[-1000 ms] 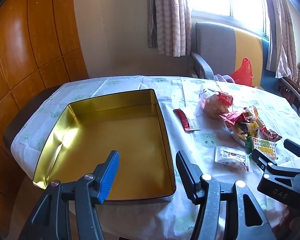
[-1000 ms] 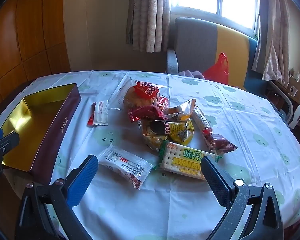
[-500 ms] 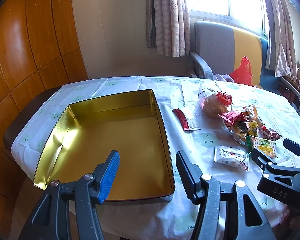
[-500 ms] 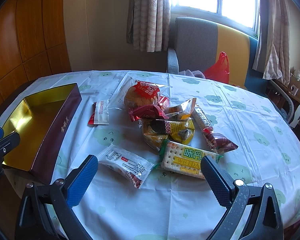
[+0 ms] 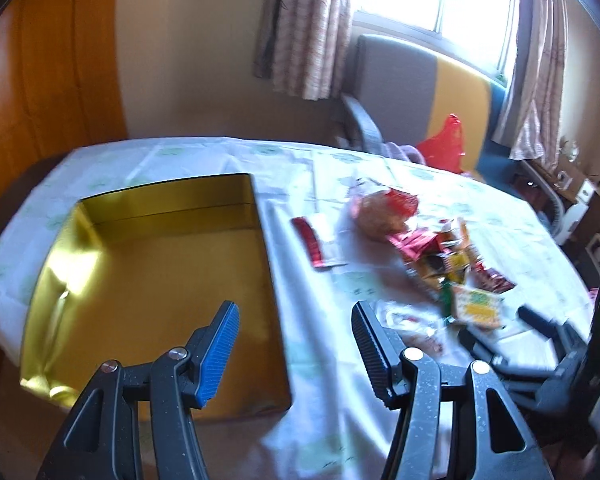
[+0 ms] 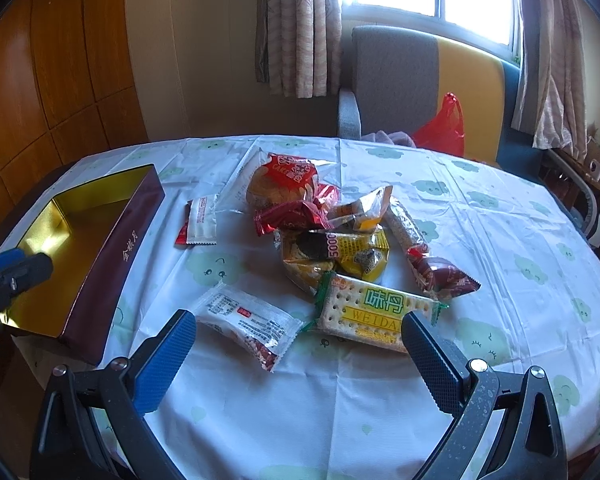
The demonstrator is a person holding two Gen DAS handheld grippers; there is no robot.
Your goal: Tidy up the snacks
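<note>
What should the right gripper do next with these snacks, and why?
Probably ease the right gripper down onto the clear white packet and close on it. Both grippers are open and empty, the gold tin holds nothing, and that packet lies nearest, flat and apart from the pile.

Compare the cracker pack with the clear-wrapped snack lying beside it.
The cracker pack is flat and rigid-looking, with yellow-green print; the clear-wrapped snack is softer, mostly white and see-through with red at one end. The cracker pack touches the pile; the snack lies apart from it. Both rest unheld on the tablecloth.
</note>
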